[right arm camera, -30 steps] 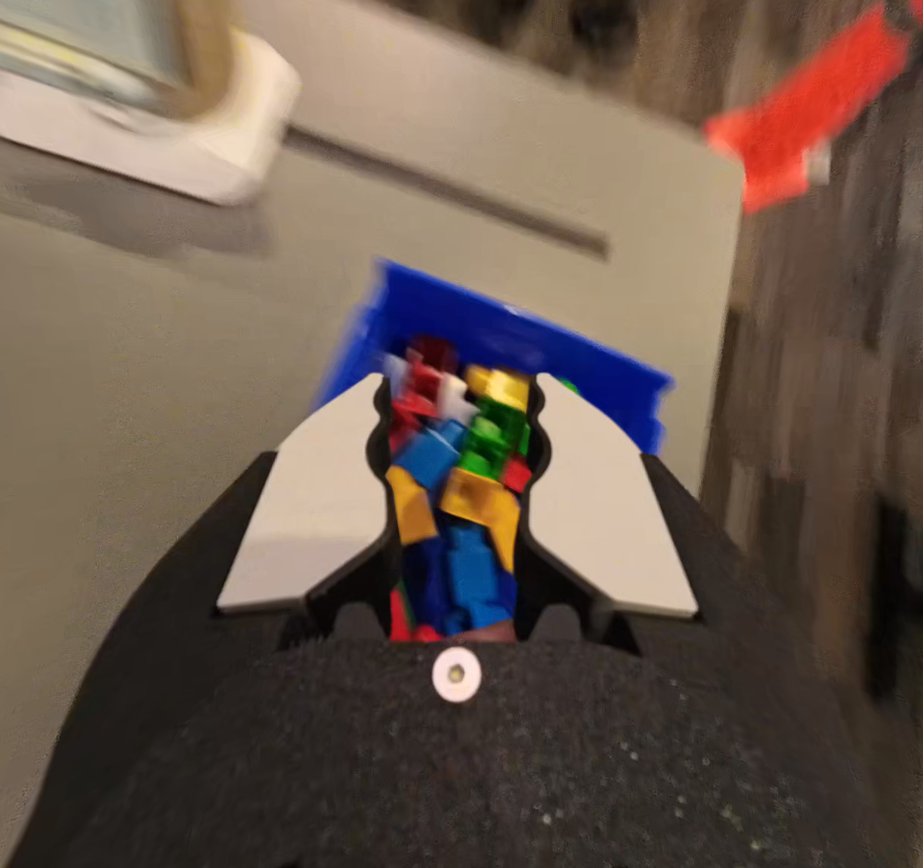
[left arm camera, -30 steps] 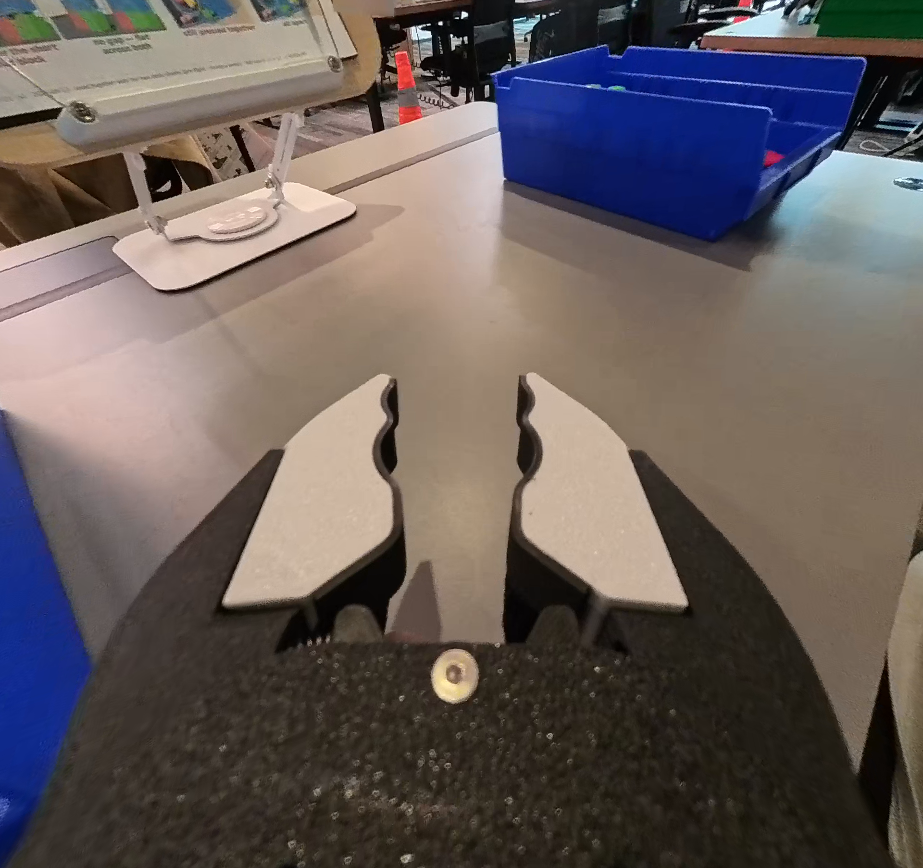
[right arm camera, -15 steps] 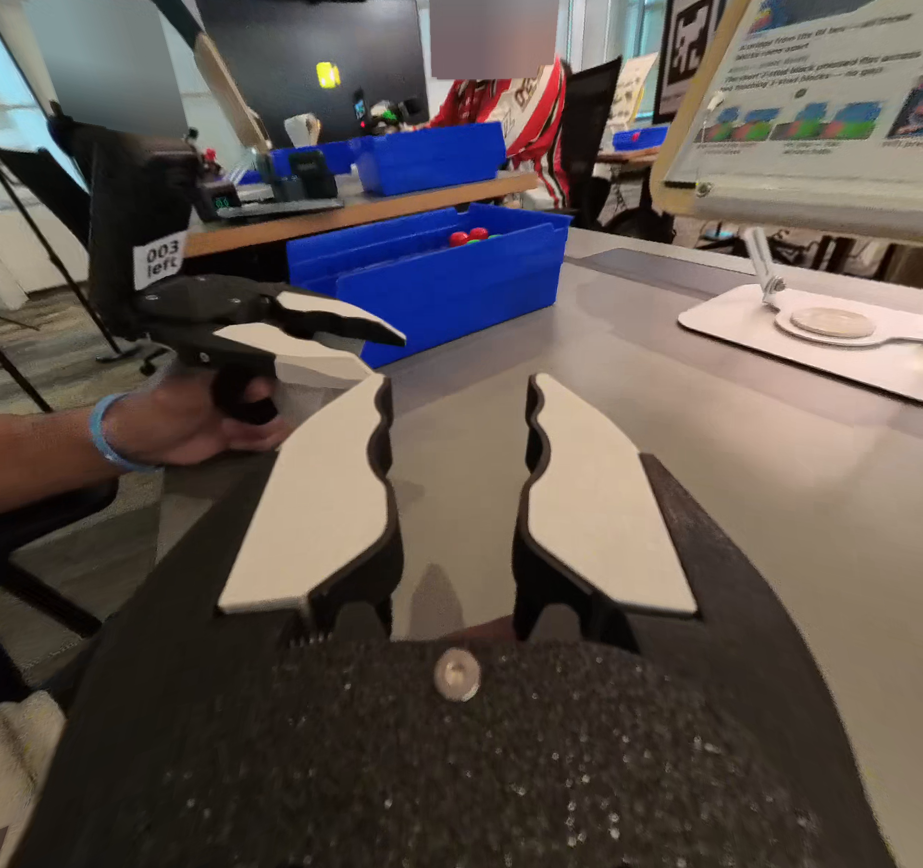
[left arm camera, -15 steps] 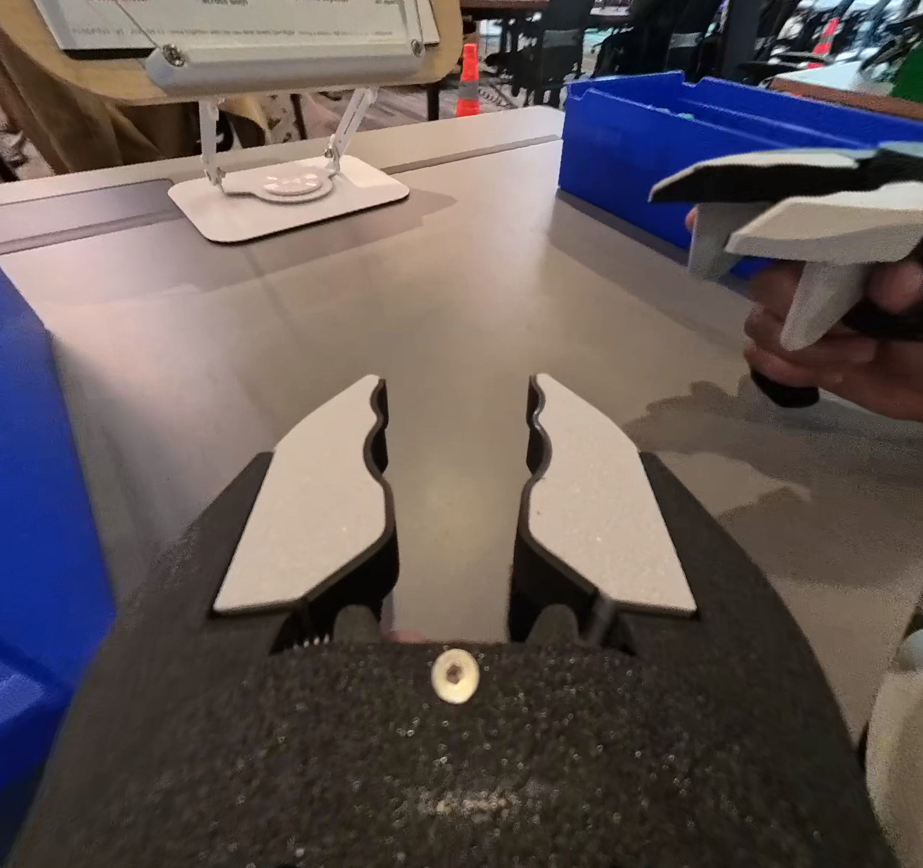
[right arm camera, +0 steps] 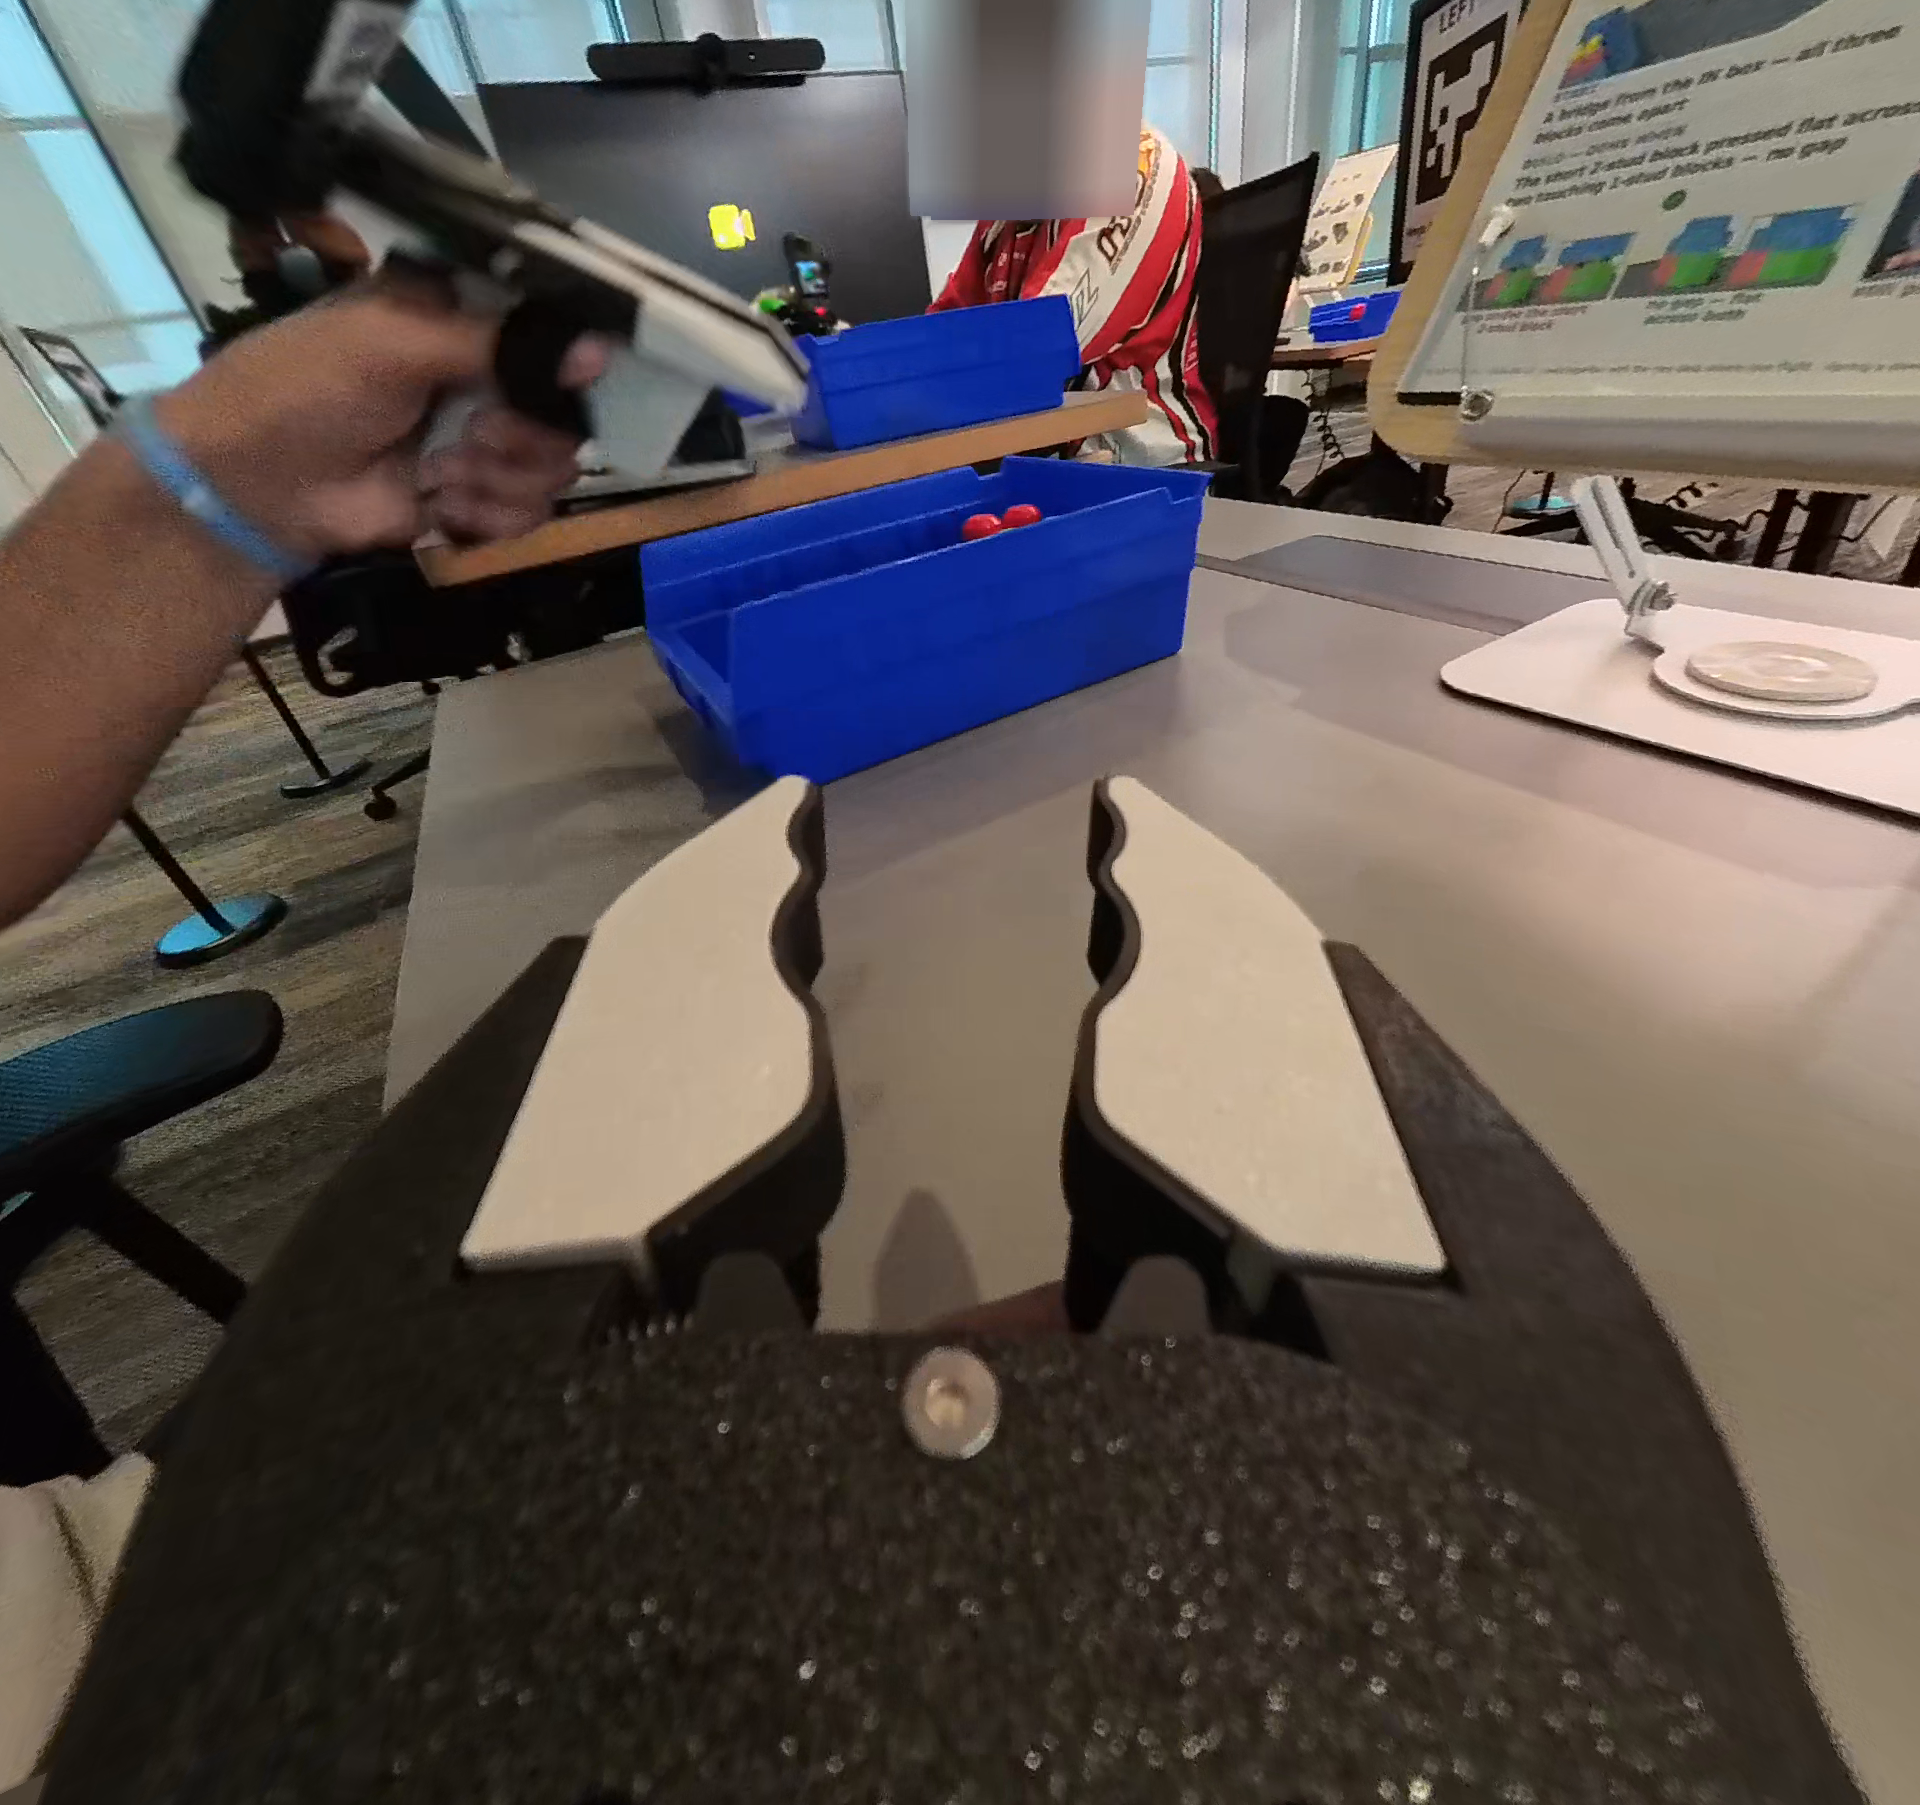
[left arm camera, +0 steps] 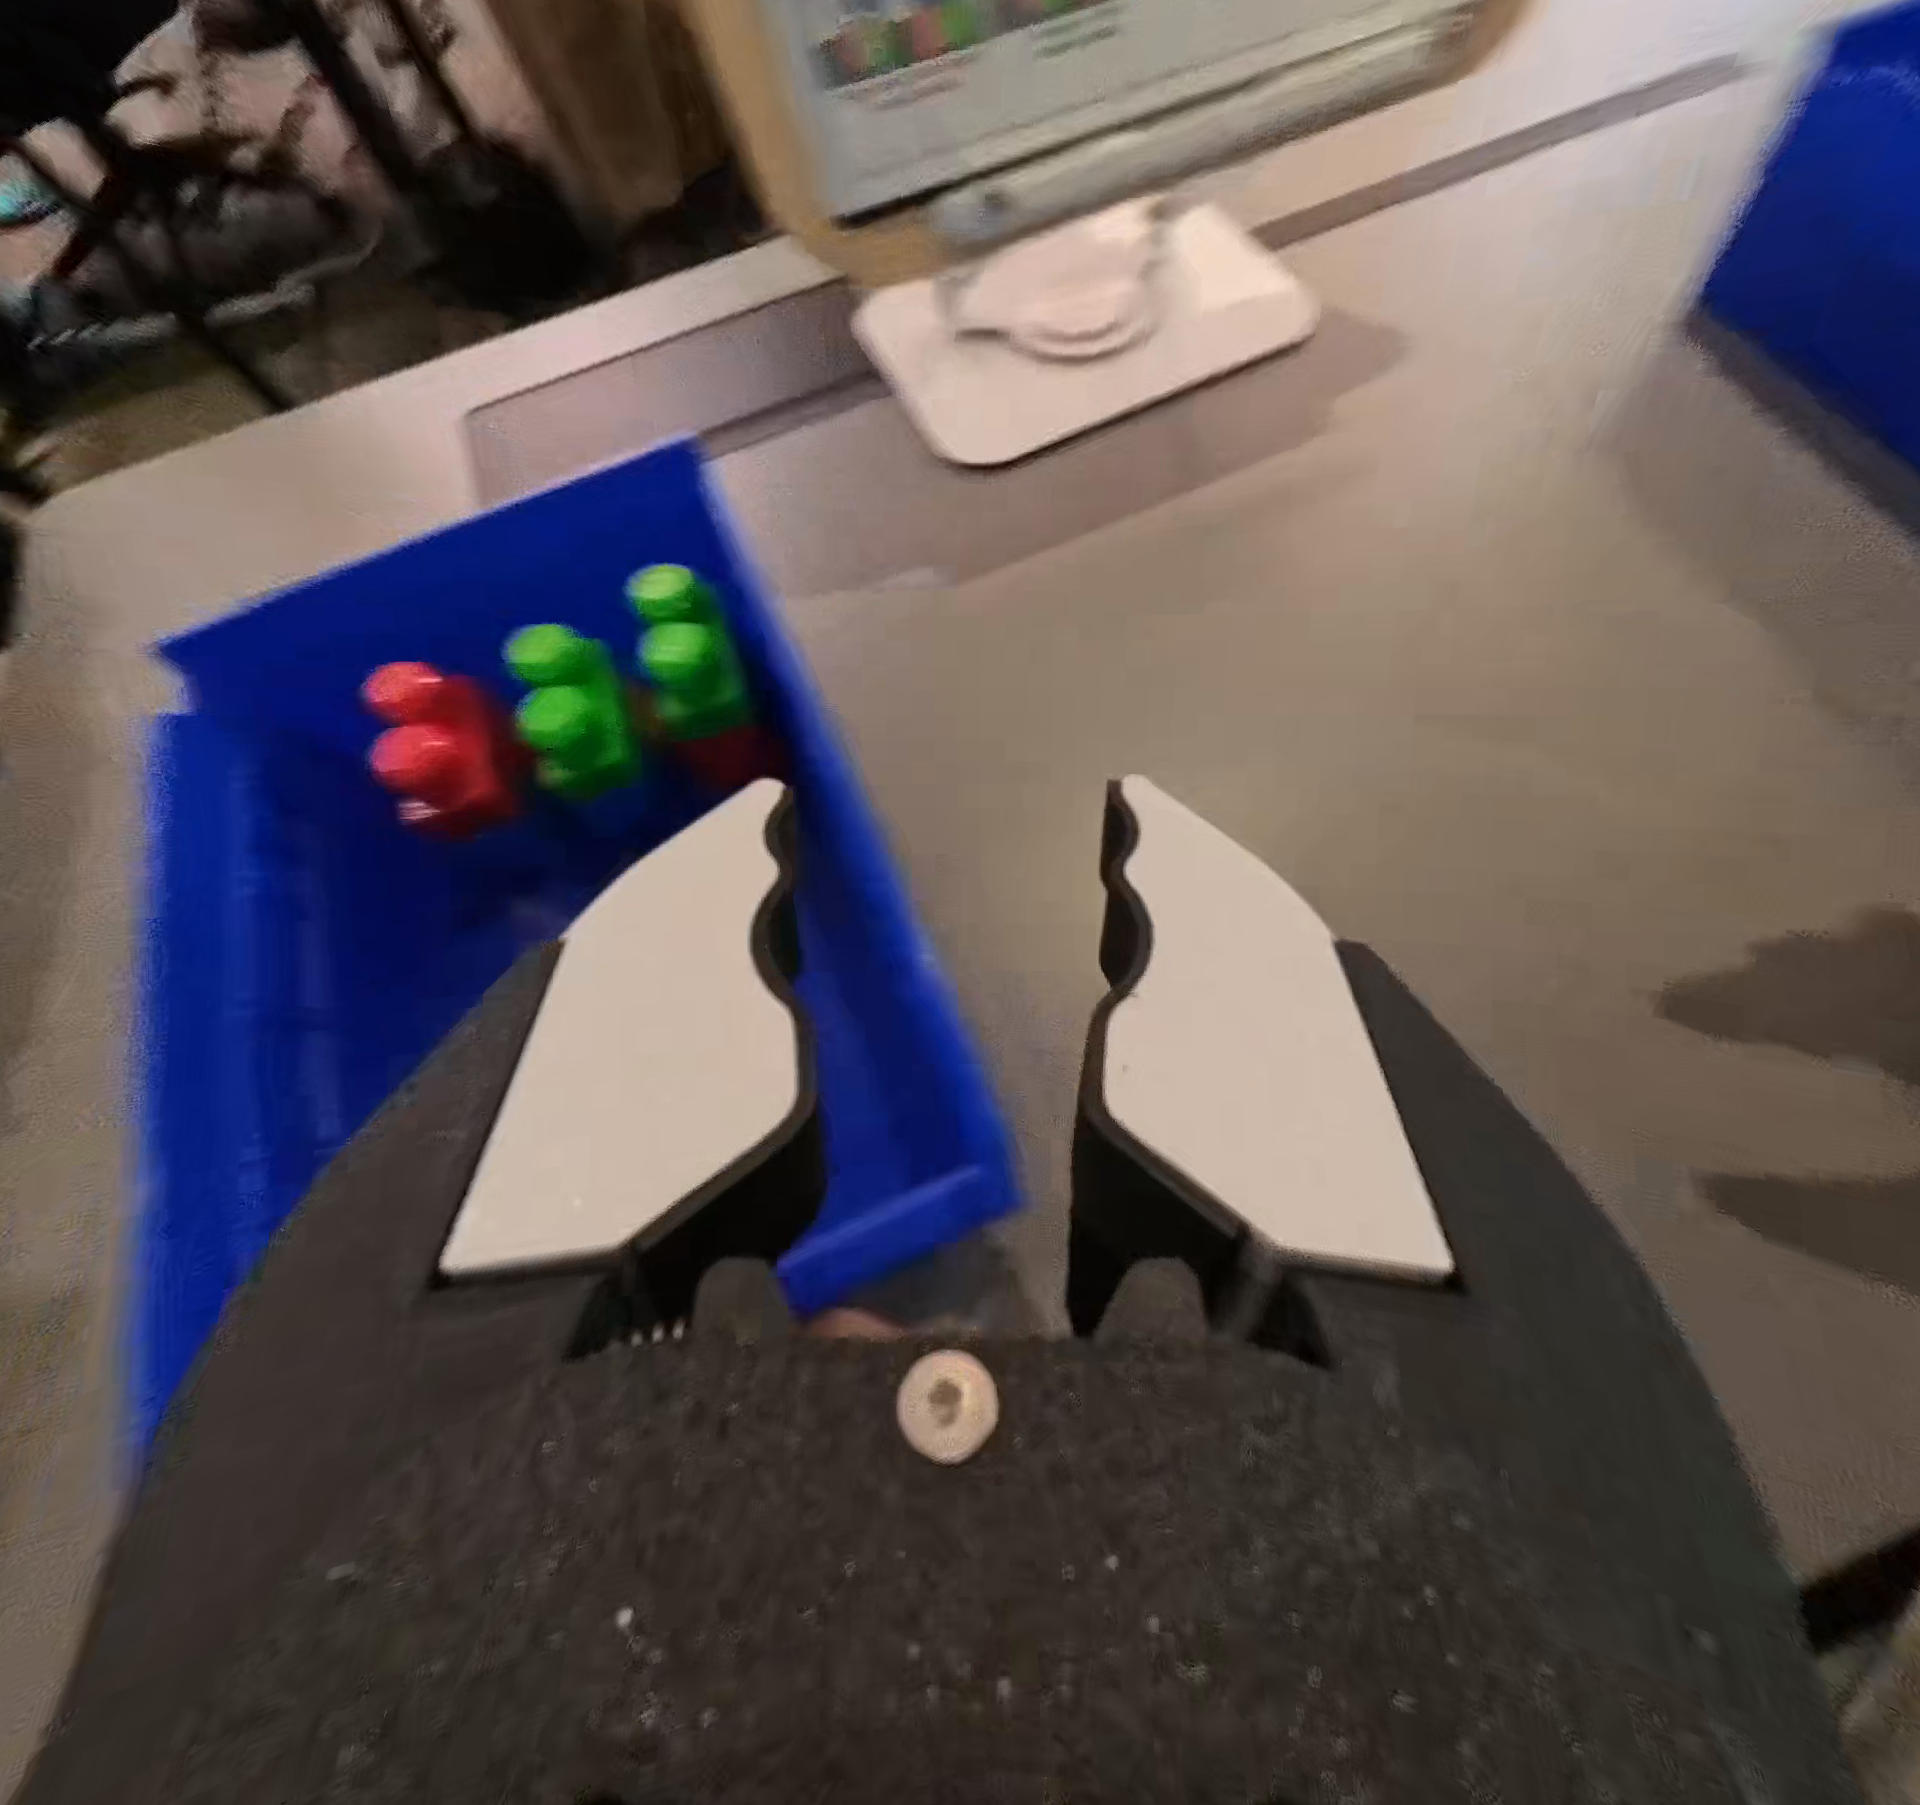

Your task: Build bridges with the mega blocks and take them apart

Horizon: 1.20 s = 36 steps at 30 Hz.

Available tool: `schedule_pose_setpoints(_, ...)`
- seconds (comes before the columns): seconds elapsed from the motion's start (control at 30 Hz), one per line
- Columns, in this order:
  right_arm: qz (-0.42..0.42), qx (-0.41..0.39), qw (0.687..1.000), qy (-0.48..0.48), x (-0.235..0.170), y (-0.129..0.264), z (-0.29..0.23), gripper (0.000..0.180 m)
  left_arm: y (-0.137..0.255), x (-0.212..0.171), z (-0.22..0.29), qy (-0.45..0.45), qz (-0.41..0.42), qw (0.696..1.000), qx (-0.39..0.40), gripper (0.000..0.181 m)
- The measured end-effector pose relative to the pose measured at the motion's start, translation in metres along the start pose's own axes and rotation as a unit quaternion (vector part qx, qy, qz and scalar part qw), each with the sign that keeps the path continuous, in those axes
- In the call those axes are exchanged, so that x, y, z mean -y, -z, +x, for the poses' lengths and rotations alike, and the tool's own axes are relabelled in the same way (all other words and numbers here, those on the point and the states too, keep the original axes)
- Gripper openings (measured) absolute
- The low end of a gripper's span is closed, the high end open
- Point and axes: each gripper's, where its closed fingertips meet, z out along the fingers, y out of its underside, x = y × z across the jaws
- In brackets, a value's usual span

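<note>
Half a sec ago my left gripper (left arm camera: 945, 799) faced flat across bare table; now it's lifted and tipped down over the blue bin (left arm camera: 904, 976) on my left w/ red block (left arm camera: 436, 758) and green blocks (left arm camera: 623, 685) at its far end. View's blurry. Fingers apart, nothing between them, touching nothing. Right gripper (right arm camera: 951, 799) hardly moved: low over the grey table (right arm camera: 1455, 924), fingers apart, empty, pointed at that bin, well short of it.

Our grippers (left arm camera: 945, 799) (right arm camera: 951, 799) share grey, wavy-edged fingers (right arm camera: 686, 1017), a black grainy body with one silver screw (right arm camera: 949, 1404), and we wear a blue wristband (right arm camera: 203, 498).
</note>
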Motion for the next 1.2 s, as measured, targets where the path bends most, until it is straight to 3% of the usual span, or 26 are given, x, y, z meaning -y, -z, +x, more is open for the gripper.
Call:
schedule_pose_setpoints(0.17,-0.005,0.011,1.000,-0.002,-0.002,-0.002,-0.004,0.048,-0.056,0.008,-0.093,0.077,-0.120,0.990,0.011,0.061)
schedule_pose_setpoints(0.37,-0.010,0.013,1.000,-0.006,-0.005,0.001,-0.004,0.048,-0.114,-0.015,-0.169,0.121,-0.210,0.967,0.080,0.052)
schedule_pose_setpoints(0.7,-0.013,0.002,1.000,-0.017,-0.008,0.007,0.004,0.047,-0.171,-0.078,-0.195,0.185,-0.319,0.928,0.058,0.058)
schedule_pose_setpoints(0.77,-0.014,0.004,1.000,-0.018,-0.009,0.006,0.003,0.047,-0.174,-0.085,-0.193,0.179,-0.331,0.925,0.052,0.036)
schedule_pose_setpoints(0.9,-0.018,0.006,1.000,-0.019,-0.010,0.005,0.003,0.047,-0.164,-0.070,-0.202,0.177,-0.295,0.937,0.067,0.036)
schedule_pose_setpoints(1.0,-0.017,0.008,1.000,-0.020,-0.010,0.005,0.002,0.047,-0.144,-0.046,-0.192,0.165,-0.264,0.950,0.025,0.036)
schedule_pose_setpoints(1.1,-0.021,0.009,1.000,-0.019,-0.011,0.004,0.001,0.047,-0.113,-0.010,-0.173,0.131,-0.187,0.974,-0.007,0.036)
schedule_pose_setpoints(1.2,-0.017,0.008,1.000,-0.019,-0.010,0.004,0.002,0.046,-0.076,0.028,-0.122,0.099,-0.075,0.988,-0.091,0.036)
